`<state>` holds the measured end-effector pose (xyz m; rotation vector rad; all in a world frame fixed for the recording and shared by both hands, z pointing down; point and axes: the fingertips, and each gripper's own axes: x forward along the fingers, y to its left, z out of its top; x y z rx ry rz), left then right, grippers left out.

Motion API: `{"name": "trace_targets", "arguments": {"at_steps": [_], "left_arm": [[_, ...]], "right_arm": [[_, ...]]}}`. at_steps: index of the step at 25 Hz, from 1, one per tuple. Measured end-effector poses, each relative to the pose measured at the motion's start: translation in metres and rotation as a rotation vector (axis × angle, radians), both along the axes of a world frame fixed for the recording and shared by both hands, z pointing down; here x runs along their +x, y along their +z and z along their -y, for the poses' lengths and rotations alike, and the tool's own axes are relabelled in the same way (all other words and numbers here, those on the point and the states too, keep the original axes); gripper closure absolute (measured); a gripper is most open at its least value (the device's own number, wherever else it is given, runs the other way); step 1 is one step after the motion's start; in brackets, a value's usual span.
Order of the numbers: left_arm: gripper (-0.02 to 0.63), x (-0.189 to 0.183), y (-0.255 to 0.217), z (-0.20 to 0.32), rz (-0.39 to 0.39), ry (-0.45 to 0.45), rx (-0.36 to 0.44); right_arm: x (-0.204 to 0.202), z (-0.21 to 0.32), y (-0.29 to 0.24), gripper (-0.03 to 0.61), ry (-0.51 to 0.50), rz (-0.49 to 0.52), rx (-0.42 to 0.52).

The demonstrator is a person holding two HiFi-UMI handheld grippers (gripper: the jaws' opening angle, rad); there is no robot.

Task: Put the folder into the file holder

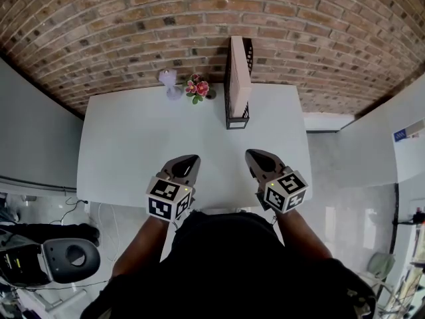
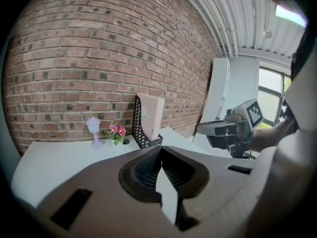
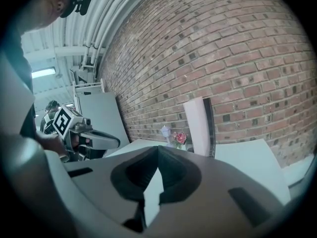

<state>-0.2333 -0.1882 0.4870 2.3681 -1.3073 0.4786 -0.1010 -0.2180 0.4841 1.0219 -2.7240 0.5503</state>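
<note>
A brick wall (image 1: pixel 199 18) backs a white table (image 1: pixel 133 145), where the folder (image 1: pixel 240 72) stands upright in the black file holder (image 1: pixel 237 121) at the far edge, beside a small flower pot (image 1: pixel 198 87). Over the near edge, the left gripper (image 1: pixel 192 159) and right gripper (image 1: pixel 253 154) hover with jaws pressed together, holding nothing.

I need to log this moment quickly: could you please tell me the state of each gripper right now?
Left gripper: closed, holding nothing.
Right gripper: closed, holding nothing.
</note>
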Motion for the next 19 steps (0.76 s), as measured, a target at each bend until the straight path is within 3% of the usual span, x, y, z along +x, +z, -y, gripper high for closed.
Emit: {"name": "trace_targets", "arguments": {"at_steps": [19], "left_arm": [[0.611, -0.013, 0.001, 0.006, -0.007, -0.017, -0.001]], "right_arm": [[-0.009, 0.007, 0.003, 0.575, 0.01, -0.009, -0.007]]}}
